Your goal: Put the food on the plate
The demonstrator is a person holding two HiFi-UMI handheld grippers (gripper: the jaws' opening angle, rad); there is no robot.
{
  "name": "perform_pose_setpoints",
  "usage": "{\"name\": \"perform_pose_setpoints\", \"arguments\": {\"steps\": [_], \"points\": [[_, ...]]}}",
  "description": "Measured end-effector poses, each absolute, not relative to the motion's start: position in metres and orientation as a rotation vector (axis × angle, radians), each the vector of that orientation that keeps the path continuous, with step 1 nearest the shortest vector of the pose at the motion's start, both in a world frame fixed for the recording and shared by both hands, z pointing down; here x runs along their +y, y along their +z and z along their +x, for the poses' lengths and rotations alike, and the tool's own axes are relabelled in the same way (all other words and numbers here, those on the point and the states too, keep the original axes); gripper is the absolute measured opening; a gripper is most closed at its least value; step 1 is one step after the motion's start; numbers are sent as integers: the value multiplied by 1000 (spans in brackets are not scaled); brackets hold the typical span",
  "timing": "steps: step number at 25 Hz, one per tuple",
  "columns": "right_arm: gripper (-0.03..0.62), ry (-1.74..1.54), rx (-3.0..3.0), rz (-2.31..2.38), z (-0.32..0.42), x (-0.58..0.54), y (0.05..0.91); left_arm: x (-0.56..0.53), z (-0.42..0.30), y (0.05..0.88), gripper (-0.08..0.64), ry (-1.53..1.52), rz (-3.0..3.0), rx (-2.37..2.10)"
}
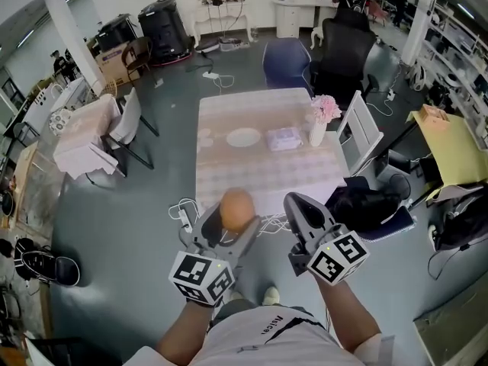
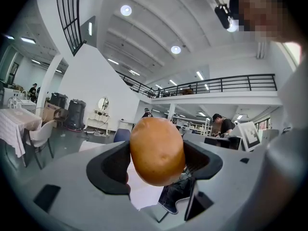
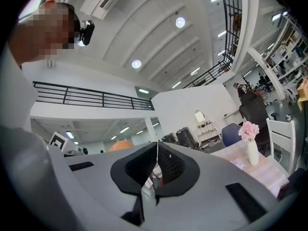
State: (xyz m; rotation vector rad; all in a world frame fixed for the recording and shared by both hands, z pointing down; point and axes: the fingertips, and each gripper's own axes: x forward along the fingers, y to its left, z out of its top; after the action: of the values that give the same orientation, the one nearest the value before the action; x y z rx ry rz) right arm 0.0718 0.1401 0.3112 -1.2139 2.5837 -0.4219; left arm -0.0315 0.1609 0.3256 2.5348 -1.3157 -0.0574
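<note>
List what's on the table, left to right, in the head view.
plate → white pack → vase of pink flowers

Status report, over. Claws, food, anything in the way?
Left claw shut on round brown potato, held up. Right claw shut, empty. White round plate ahead on checked-cloth table, bare; white packet beside it.

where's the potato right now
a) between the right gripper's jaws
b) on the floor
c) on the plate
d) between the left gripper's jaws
d: the left gripper has its jaws shut on the potato, the right gripper is closed on nothing, and the plate on the table looks bare.
</note>
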Motion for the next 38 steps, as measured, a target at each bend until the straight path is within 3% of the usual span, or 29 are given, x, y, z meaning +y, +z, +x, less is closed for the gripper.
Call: {"name": "perform_pose_setpoints", "arguments": {"steps": [16, 38], "points": [[17, -459, 2581, -1192, 81, 109, 330, 128, -19, 347, 347, -6, 2523, -1364], [17, -472, 2538, -1417, 34, -76, 359, -80, -47, 408, 347, 122, 2622, -1222]]}}
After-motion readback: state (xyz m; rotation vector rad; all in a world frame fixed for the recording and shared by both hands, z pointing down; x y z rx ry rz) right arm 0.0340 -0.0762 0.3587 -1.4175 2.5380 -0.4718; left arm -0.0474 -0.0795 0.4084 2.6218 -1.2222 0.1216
